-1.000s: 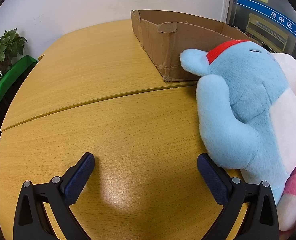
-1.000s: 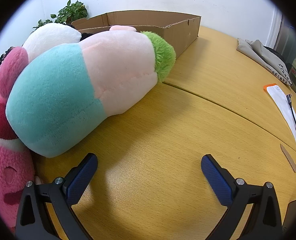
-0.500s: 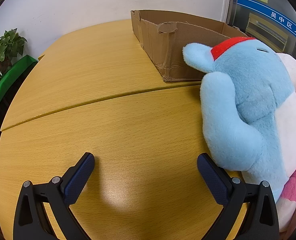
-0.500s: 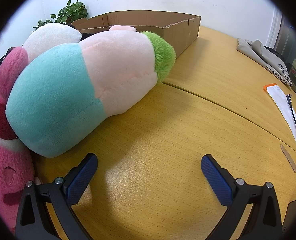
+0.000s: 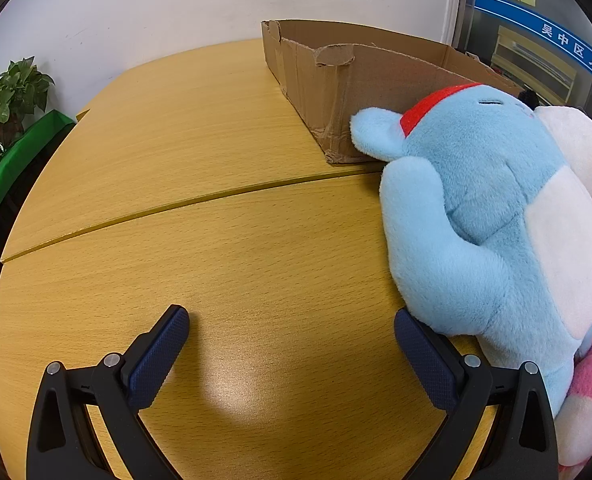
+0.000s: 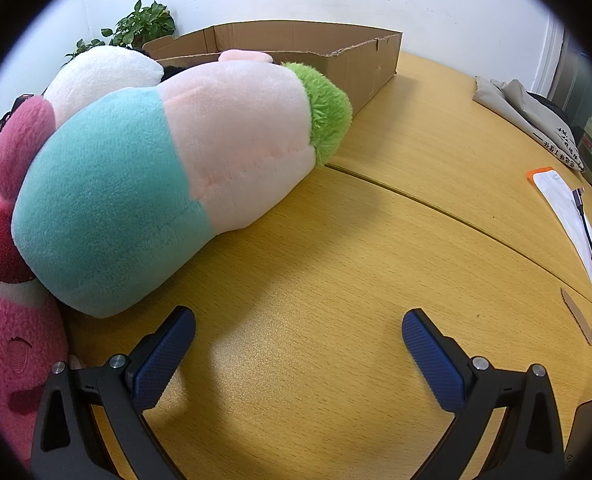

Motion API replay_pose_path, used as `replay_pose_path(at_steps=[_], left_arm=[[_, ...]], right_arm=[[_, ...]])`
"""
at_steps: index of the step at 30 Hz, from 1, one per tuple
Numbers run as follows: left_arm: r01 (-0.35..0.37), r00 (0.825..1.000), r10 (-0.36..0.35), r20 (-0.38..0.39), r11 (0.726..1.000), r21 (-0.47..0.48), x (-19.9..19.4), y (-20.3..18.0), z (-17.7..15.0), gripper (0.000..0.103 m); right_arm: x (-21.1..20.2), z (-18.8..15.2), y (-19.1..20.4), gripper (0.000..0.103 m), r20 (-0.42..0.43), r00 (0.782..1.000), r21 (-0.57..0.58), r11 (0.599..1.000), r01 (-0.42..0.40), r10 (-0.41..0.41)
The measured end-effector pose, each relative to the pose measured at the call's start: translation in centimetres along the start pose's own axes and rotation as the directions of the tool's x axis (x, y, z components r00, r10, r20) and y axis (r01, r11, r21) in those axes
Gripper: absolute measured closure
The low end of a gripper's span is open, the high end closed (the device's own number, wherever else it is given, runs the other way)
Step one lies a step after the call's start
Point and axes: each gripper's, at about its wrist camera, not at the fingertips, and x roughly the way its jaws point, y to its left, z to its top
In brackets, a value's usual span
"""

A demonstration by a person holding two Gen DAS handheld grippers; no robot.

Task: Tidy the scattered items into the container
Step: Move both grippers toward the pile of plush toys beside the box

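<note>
I am holding the left gripper [image 5: 292, 322] and right gripper [image 6: 299, 326] wide apart, empty, above the table [image 5: 184, 168]. The blue plush [image 5: 491, 224] is leaning against the cardboard box [image 5: 359, 80]; the teal-pink plush [image 6: 168, 176] is lying just before it.

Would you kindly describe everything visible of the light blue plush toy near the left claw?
The light blue plush toy is soft, fuzzy fabric with a white belly patch, a red band on its head and a closed stitched eye. It lies on the wooden table, its ear against the cardboard box, pressed among white and pink plush toys. The open left claw holds nothing.
</note>
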Motion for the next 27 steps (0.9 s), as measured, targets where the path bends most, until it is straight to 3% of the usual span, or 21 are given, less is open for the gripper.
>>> replay_pose_path(at_steps=[12, 16, 18, 20, 23, 27], left_arm=[[-0.004, 1.000, 0.004, -0.001, 1.000, -0.005, 0.0, 0.0, -0.1, 0.000], [-0.028, 0.998, 0.026, -0.064, 0.999, -0.026, -1.0, -0.5, -0.9, 0.000], [-0.060, 0.998, 0.058, -0.034, 0.996, -0.062, -2.7, -0.6, -2.0, 0.001], [-0.076, 0.996, 0.082, 0.039, 0.989, -0.127, -6.1, -0.6, -3.4, 0.001], [-0.114, 0.975, 0.149, 0.164, 0.972, -0.206, -12.9, -1.8, -5.0, 0.000], [-0.187, 0.917, 0.263, 0.301, 0.948, -0.259, -20.7, -6.5, -4.8, 0.000]], right_arm=[[0.0, 0.0, 0.1, 0.000, 0.000, 1.000, 0.003, 1.000, 0.003, -0.003], [0.1, 0.1, 0.4, 0.000, -0.006, 1.000, 0.037, 0.999, 0.031, -0.031], [-0.7, -0.7, 0.5, 0.001, -0.043, 0.997, 0.063, 0.996, 0.063, -0.061], [-3.0, -2.2, 1.0, 0.001, -0.044, 0.989, 0.071, 0.987, 0.147, -0.144], [-9.2, -4.3, 2.3, 0.001, 0.033, 0.974, 0.118, 0.968, 0.220, -0.225], [-17.6, -4.9, 5.3, 0.001, 0.190, 0.947, 0.236, 0.949, 0.211, -0.258]])
